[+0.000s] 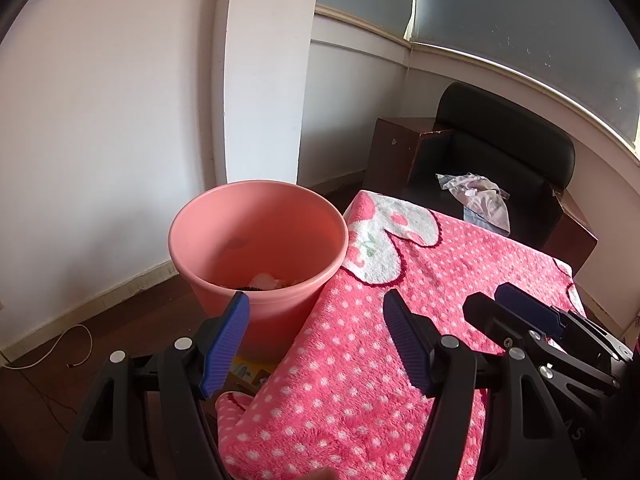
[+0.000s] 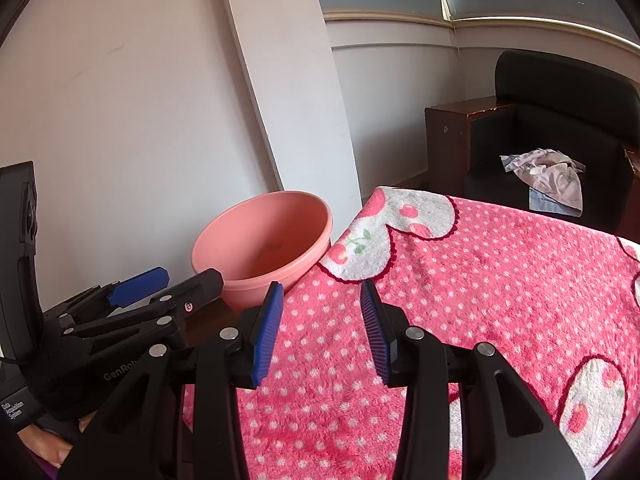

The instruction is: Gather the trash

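Note:
A pink plastic bin (image 1: 256, 240) stands on the floor against the left edge of the table; white crumpled trash (image 1: 266, 280) and dark bits lie at its bottom. My left gripper (image 1: 316, 305) is open and empty, its left blue finger in front of the bin's near wall and its right finger over the pink polka-dot blanket (image 1: 400, 360). My right gripper (image 2: 321, 286) hangs open over the blanket (image 2: 480, 280) with nothing between its pads. The bin (image 2: 260, 240) and the left gripper (image 2: 188, 276) show at the left of the right wrist view. The right gripper (image 1: 486, 296) shows at the right of the left wrist view.
A black chair (image 1: 508, 136) with a crumpled cloth (image 1: 480, 196) on its seat stands behind the table, beside a brown cabinet (image 1: 392, 148). A white cable (image 1: 60, 348) lies on the dark floor at the left. A yellow package (image 1: 248, 368) lies by the bin's base.

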The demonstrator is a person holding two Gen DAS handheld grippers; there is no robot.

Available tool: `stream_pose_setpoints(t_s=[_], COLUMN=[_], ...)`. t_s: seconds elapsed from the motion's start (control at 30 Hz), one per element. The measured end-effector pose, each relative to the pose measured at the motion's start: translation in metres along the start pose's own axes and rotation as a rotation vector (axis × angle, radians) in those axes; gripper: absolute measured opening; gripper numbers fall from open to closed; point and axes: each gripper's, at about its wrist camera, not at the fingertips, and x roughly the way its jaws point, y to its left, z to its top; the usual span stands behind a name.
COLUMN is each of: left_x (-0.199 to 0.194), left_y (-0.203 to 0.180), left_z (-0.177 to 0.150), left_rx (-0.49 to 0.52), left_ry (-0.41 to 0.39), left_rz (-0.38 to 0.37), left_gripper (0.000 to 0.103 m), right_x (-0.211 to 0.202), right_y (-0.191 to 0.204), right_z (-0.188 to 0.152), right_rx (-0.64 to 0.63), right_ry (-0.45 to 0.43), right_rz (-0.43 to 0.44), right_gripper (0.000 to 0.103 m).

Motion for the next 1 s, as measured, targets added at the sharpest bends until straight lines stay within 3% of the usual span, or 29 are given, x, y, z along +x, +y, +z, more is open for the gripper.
stream_pose_setpoints(t_s=[1.0], left_x=[0.0009], left_y=[-0.0020], left_z=[-0.0006], left_rx=[0.010], left_ry=[0.002], left_rz=[-0.003], left_gripper=[0.068], right_x=[0.0001], right_y=[-0.0011], right_z=[-0.0033], right_rx=[0.015], right_ry=[0.003], right_rz=[-0.014], right_gripper=[0.041])
